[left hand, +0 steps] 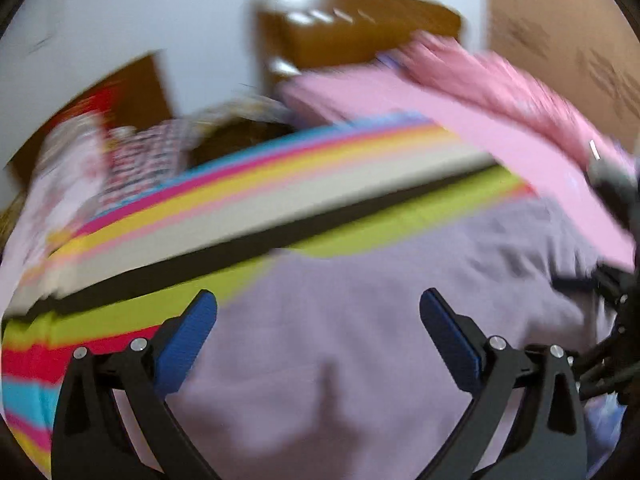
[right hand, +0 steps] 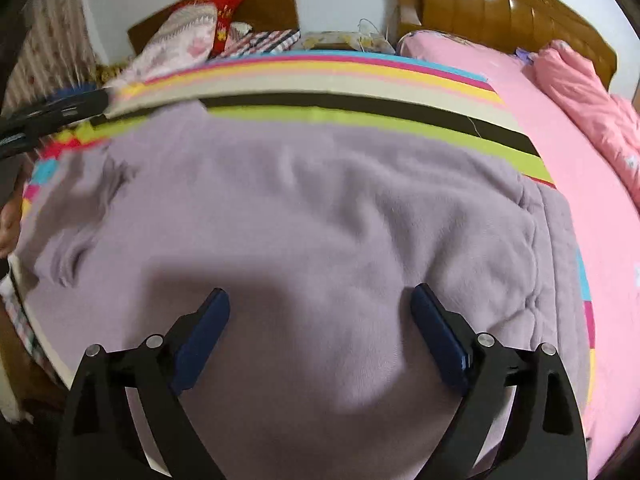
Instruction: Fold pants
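Striped blanket (right hand: pixel 360 80) under lilac pants (right hand: pixel 300 208)

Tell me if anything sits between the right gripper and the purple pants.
Nothing visible does. The right gripper is open directly over the purple pants spread on the striped blanket, with only bare fabric between its fingers.

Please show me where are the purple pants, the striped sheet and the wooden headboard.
purple pants (right hand: pixel 320 208): right wrist view, middle of the fabric.
striped sheet (right hand: pixel 360 118): right wrist view, green stripe above the pants.
wooden headboard (right hand: pixel 500 4): right wrist view, glossy padded panel.
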Available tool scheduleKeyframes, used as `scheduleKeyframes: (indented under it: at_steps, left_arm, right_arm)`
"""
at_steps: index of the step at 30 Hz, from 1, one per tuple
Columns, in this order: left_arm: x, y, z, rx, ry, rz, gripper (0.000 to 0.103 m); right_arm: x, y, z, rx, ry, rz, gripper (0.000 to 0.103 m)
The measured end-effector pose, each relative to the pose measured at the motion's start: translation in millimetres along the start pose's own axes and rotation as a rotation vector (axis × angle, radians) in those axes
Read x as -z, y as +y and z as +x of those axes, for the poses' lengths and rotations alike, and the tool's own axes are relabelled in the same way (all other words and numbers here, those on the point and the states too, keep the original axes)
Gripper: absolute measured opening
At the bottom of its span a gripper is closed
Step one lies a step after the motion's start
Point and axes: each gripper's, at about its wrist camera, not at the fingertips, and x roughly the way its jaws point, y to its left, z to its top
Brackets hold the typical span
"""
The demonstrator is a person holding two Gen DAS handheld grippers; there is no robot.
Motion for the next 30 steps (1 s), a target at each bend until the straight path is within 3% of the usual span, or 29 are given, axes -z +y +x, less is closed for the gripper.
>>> scheduleKeyframes:
  at_steps: [4,7,10,12,14,17,20,30]
  left_arm:
    - [-16,-45,59,0.029,0.103,0.064,0.101]
    - [-22,-72,86,0.004,0.141,0.133,0.102]
    - [-20,-70,91,0.026,0.070,0.098,0.102]
    - [-19,-52,97,0.118,0.098,0.006,0.102]
    - [-18,-44,95,0.142,0.088,-0.037,0.102]
    - [-17,-50,98,0.113,0.095,-0.010,0.102]
    - [-17,-48,98,0.121,0.094,-0.017,0.102]
    - [-17,-48,99,0.113,0.093,-0.010,0.102]
  right_arm:
    - [25,-11,-13,-0.036,-0.041,0.018,0.089]
    - [34,-11,-18,-0.038,-0.074,0.002,0.089]
    - [38,-12,-19,-0.037,-0.095,-0.002,0.089]
    - [39,-11,-26,-0.020,-0.103,0.025,0.089]
    - [39,-6,-39,0.006,-0.143,0.077,0.089]
    - [42,13,-45,-0.035,-0.169,0.058,0.089]
    - [44,33,-31,0.017,-0.124,-0.012,0.091]
    - [72,21,-38,-0.050,-0.185,-0.028,0.091]
